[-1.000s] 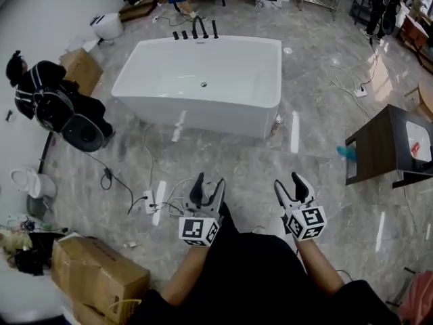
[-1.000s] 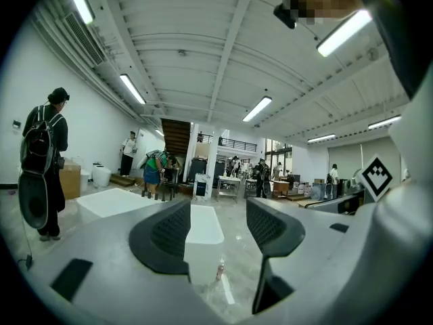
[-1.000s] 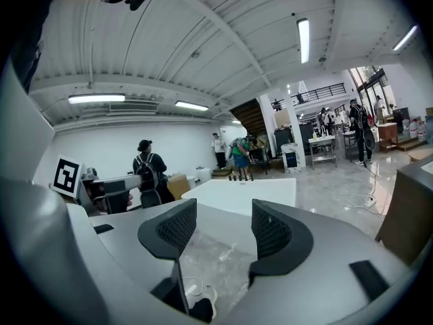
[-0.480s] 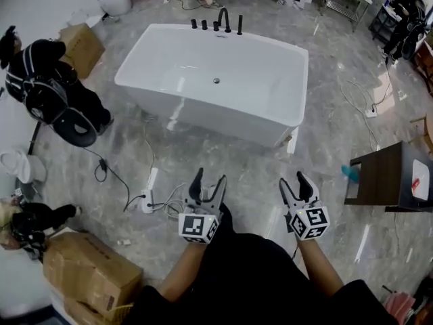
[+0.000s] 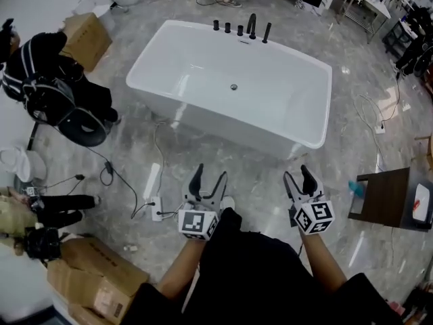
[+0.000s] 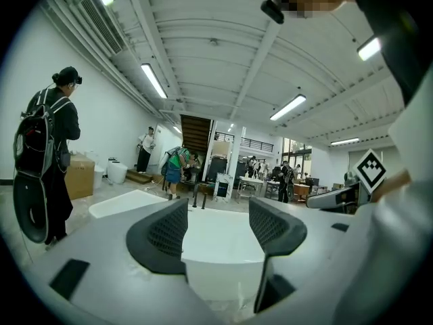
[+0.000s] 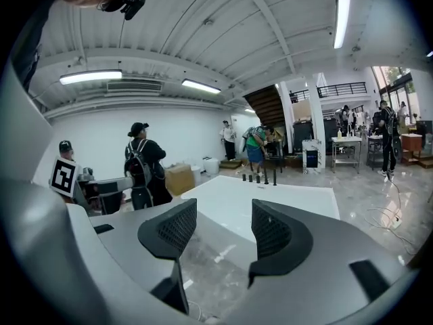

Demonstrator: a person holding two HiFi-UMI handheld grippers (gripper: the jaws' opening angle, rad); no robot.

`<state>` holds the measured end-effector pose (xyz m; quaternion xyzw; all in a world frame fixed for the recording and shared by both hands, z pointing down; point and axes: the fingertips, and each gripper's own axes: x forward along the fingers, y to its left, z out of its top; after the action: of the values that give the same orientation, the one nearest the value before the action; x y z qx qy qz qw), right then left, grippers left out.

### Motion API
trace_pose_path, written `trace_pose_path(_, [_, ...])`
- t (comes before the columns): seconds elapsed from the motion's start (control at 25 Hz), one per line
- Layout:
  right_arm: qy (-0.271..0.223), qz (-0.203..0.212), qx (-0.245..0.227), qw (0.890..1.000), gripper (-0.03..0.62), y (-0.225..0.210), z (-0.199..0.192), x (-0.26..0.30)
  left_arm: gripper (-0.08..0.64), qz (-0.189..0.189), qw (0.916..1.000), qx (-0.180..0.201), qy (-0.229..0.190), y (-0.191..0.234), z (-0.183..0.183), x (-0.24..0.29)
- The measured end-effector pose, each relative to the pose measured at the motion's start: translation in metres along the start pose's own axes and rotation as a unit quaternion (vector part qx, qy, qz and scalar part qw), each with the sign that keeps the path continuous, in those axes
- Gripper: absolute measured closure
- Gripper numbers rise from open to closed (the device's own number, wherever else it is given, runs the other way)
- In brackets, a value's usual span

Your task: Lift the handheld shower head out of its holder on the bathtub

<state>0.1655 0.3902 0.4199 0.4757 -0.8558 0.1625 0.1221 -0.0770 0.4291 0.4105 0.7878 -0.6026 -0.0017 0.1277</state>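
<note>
A white bathtub stands on the marble floor ahead of me. On its far rim is a row of black fittings; the tall one at the right end looks like the handheld shower head, too small to be sure. My left gripper and right gripper are held side by side short of the tub's near wall, touching nothing. Both are open and empty; the left jaws have just been opening. The tub fills the gap of the left gripper. The fittings show beyond the right gripper.
A person with a backpack stands left of the tub beside a cardboard box. A power strip with cables lies on the floor by my left gripper. A dark table is at the right, more boxes at lower left.
Both grippers have travelled forward together toward the tub, which now sits nearer and further right in the head view. The dark table has slid closer on the right.
</note>
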Motion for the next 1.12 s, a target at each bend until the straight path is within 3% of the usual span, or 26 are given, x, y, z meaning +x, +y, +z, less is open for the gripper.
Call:
trace_pose_path(0.36, [-0.01, -0.026, 0.002, 1.0, 0.368, 0.033, 0.029, 0.043, 0.299, -0.001, 0.9997, -0.026, -0.001, 0.074, 0.02, 0.018])
trace_pose_path(0.52, [0.015, -0.023, -0.031, 0.999, 0.368, 0.031, 0.017, 0.044, 0.299, -0.008, 0.9995, -0.028, -0.01, 0.079, 0.015, 0.024])
trace_pose_path(0.68, [0.031, -0.027, -0.026, 0.999, 0.368, 0.024, 0.005, 0.049, 0.293, -0.007, 0.9995, -0.029, -0.005, 0.082, 0.002, 0.02])
trace_pose_path(0.8, [0.024, -0.018, -0.022, 0.999, 0.368, 0.028, 0.009, 0.059, 0.293, 0.005, 0.9992, -0.037, -0.011, 0.089, 0.0, 0.015])
trace_pose_path(0.96, [0.008, 0.001, -0.022, 1.0, 0.368, 0.018, 0.003, 0.057, 0.293, 0.014, 0.9991, -0.036, -0.018, 0.063, -0.016, 0.012])
trace_pose_path(1.12, [0.001, 0.002, -0.009, 1.0, 0.368, 0.031, 0.025, 0.102, 0.293, 0.009, 0.9994, -0.031, -0.012, 0.097, 0.007, 0.034])
